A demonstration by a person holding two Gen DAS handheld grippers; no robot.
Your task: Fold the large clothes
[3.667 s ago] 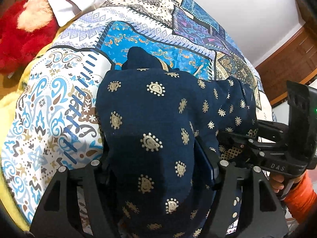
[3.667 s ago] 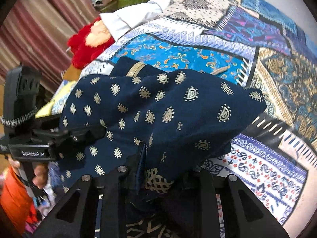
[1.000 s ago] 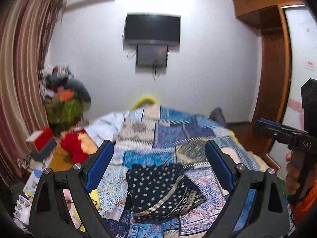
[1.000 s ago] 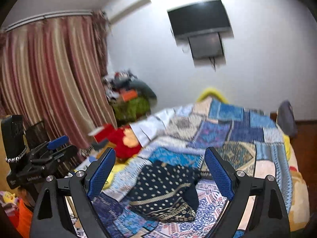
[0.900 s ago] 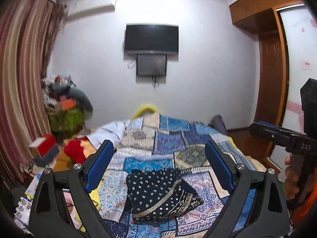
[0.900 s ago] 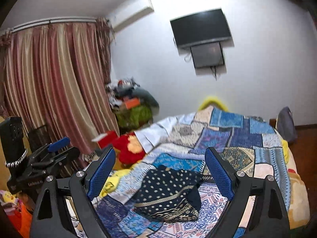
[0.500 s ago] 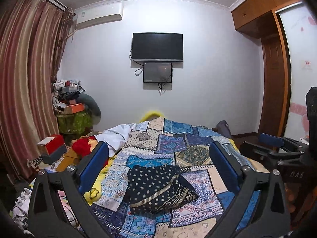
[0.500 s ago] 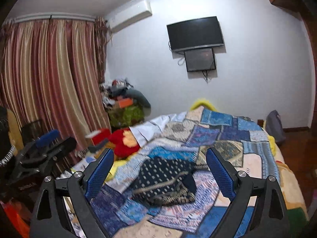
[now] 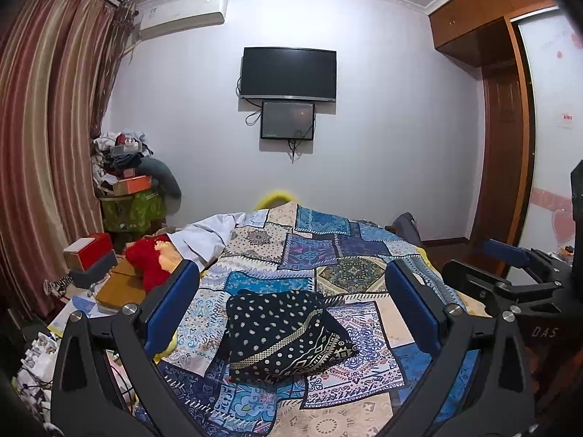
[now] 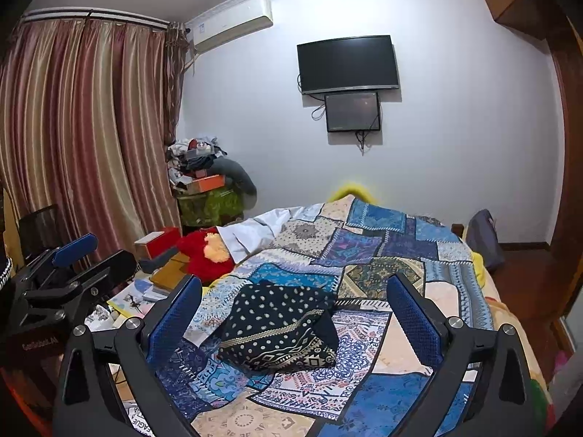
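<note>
- Folded garment (image 9: pixel 280 331): dark navy cloth with pale dots and a patterned gold border band, lying as a compact bundle on the patchwork bedspread (image 9: pixel 349 255). Lower centre of the left wrist view; also lower centre of the right wrist view (image 10: pixel 277 324).
- Left claw (image 9: pixel 291 317): blue-padded fingers stand wide apart at lower left and lower right of its frame. Jaws have just been opening. The garment appears in the gap but lies well beyond the pads; no contact, nothing held.
- Right claw (image 10: pixel 293 318): fingers likewise wide apart, jaws just been opening, nothing clamped. Garment lies on the bed past the tips, untouched.
- Each claw shows in the other's view: right claw at the right edge of the left wrist frame (image 9: pixel 510 276), left claw at the left edge of the right wrist frame (image 10: pixel 73 266).
- Background: wall-mounted television (image 9: pixel 288 73) upper centre, smaller screen beneath it; air conditioner (image 9: pixel 182 14) upper left; striped curtain (image 9: pixel 47 127) along the left edge; wooden wardrobe (image 9: pixel 499 116) at right.
- Red plush toy (image 9: pixel 145 258) and white cloth (image 9: pixel 211 233) at the bed's left side.
</note>
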